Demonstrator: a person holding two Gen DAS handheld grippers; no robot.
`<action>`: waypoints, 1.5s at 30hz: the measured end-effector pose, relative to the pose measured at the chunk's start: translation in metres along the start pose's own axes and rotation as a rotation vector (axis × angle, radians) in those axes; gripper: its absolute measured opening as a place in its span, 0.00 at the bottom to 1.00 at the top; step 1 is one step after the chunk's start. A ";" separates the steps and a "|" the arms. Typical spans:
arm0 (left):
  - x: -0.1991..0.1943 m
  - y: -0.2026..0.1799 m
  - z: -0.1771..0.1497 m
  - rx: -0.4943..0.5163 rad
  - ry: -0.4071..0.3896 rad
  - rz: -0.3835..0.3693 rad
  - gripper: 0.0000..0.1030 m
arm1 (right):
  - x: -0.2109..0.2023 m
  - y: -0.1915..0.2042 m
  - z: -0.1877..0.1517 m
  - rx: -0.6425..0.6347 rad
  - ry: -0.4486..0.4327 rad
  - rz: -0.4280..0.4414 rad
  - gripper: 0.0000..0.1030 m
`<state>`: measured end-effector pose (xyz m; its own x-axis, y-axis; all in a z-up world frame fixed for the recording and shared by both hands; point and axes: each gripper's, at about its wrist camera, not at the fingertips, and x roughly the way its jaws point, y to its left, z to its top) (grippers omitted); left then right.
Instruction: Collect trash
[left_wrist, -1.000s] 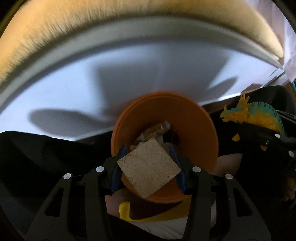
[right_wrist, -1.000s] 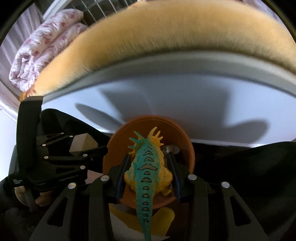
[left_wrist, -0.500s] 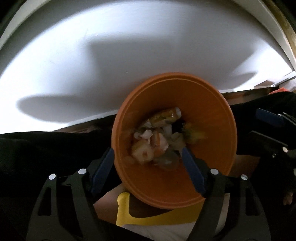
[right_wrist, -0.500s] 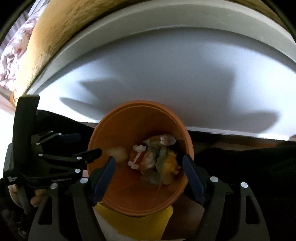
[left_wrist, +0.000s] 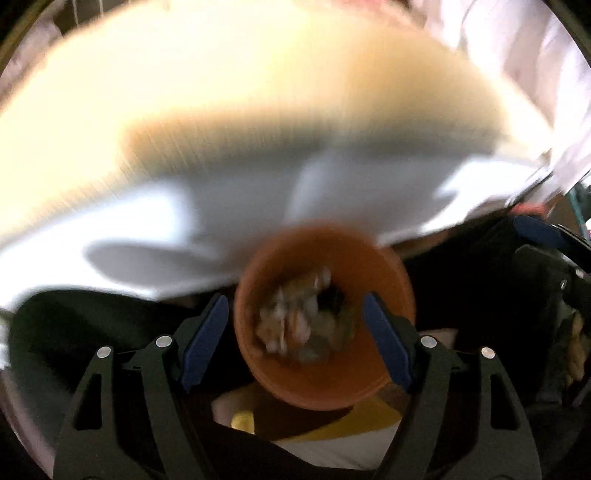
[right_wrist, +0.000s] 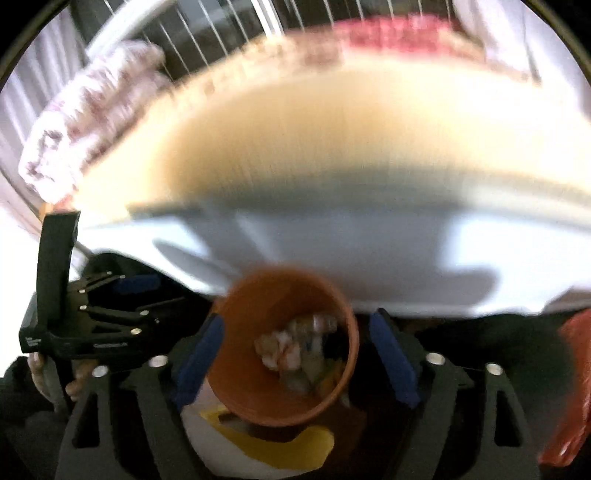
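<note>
An orange bin stands below the white table edge and holds a heap of mixed trash. It also shows in the right wrist view with the trash inside. My left gripper is open and empty above the bin, its blue pads wide apart. My right gripper is open and empty above the same bin. The left gripper's black body shows at the left of the right wrist view. Both views are motion-blurred.
A white table with a tan furry cover lies ahead. A folded floral blanket is at the far left. A red bag is at the right edge. A yellow and white object lies under the bin.
A second ago the left gripper held a cardboard square and the right a toy dinosaur over the bin. Both opened and dropped them. Now both grippers are pulling back and tilting up.
</note>
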<state>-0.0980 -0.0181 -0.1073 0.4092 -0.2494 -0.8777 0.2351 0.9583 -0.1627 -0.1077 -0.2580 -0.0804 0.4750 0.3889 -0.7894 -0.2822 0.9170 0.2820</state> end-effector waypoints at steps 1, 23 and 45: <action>-0.021 0.001 0.010 0.005 -0.075 0.017 0.78 | -0.015 0.001 0.013 -0.007 -0.052 0.001 0.90; 0.020 0.042 0.256 -0.079 -0.344 0.226 0.91 | 0.093 -0.031 0.251 0.038 -0.269 -0.311 0.95; 0.042 0.051 0.255 -0.124 -0.251 0.238 0.91 | 0.117 -0.040 0.247 0.079 -0.179 -0.403 0.95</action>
<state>0.1563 -0.0155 -0.0378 0.6465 -0.0292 -0.7624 0.0052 0.9994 -0.0339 0.1649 -0.2272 -0.0498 0.6728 0.0023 -0.7398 0.0162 0.9997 0.0179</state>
